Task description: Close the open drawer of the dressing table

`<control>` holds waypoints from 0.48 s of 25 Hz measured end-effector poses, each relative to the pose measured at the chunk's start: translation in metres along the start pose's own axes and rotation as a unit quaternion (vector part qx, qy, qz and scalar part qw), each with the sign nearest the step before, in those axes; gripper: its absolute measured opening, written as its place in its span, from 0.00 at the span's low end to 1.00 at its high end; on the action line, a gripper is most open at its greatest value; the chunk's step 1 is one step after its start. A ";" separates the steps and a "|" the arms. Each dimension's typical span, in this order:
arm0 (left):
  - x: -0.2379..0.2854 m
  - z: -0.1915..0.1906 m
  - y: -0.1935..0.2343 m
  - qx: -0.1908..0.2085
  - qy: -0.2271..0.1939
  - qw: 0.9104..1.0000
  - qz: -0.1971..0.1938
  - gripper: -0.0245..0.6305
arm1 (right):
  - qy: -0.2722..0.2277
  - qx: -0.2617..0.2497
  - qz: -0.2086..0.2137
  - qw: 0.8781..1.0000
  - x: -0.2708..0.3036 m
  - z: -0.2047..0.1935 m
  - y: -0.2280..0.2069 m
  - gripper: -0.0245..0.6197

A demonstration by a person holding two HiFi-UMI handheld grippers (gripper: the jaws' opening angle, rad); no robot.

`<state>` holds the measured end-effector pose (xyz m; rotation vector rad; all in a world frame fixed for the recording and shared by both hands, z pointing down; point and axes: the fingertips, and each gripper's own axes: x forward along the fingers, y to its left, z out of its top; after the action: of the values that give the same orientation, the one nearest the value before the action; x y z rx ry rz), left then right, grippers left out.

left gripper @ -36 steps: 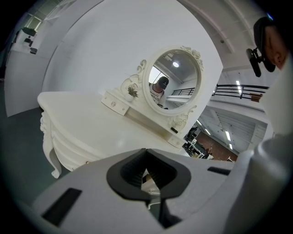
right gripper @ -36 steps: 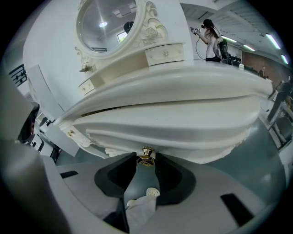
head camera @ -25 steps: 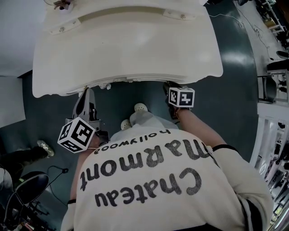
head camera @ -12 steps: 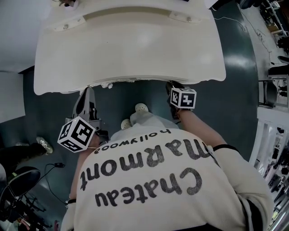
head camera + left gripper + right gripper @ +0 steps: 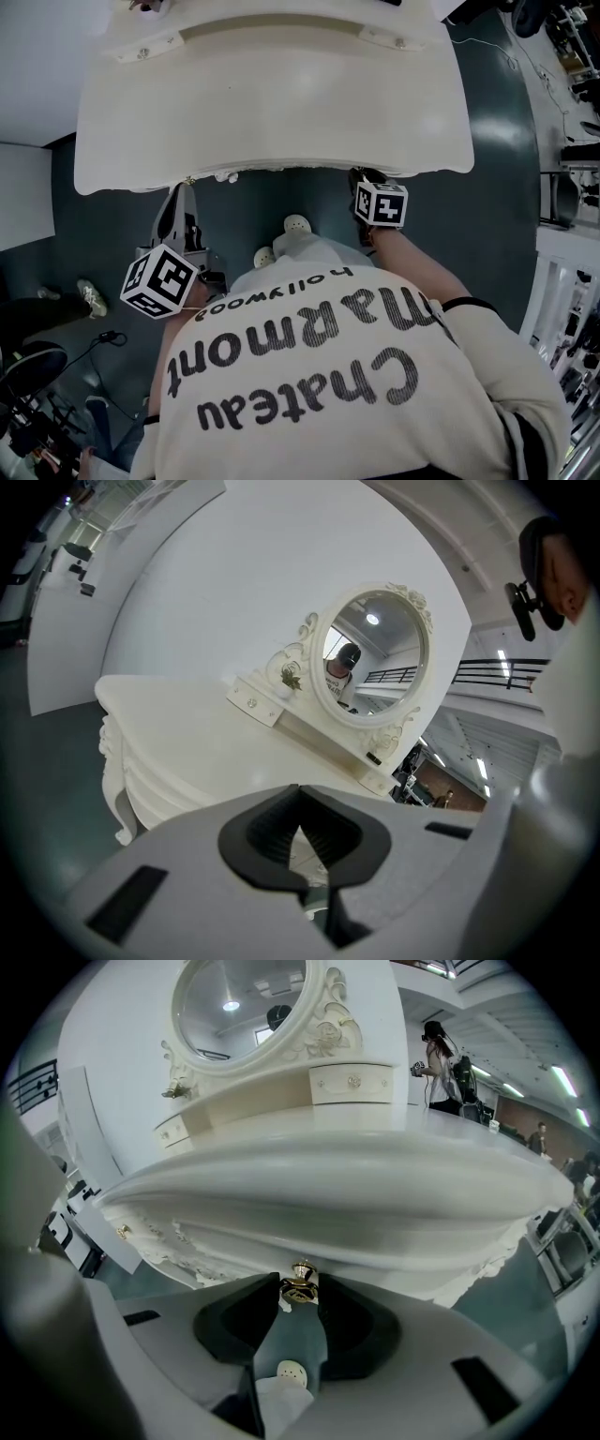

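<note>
While the right gripper [image 5: 299,1284] clamps a gold knob [image 5: 301,1291] under the dressing table [image 5: 272,103] at 5 o'clock, the left gripper [image 5: 299,795] hangs at 7 o'clock, jaws together and empty; the shirt [image 5: 328,366] reads "Chateau Marmont Hollywood".

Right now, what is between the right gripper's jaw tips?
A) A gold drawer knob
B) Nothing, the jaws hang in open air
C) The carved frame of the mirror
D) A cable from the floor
A: the right gripper view shows the gold knob on the front of the dressing table sitting right between the jaw tips of the right gripper.
</note>
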<state>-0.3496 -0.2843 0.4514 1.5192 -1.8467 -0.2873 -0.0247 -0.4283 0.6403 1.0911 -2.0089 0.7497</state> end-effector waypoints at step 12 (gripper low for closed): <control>-0.019 0.009 0.008 0.002 -0.012 1.000 0.001 0.05 | 0.014 0.026 -0.017 0.999 -0.003 -0.001 -0.001 0.27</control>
<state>-0.3608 -0.2672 0.4429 1.5237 -1.8678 -0.3024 -0.0227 -0.4268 0.6389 1.1363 -1.9526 0.7999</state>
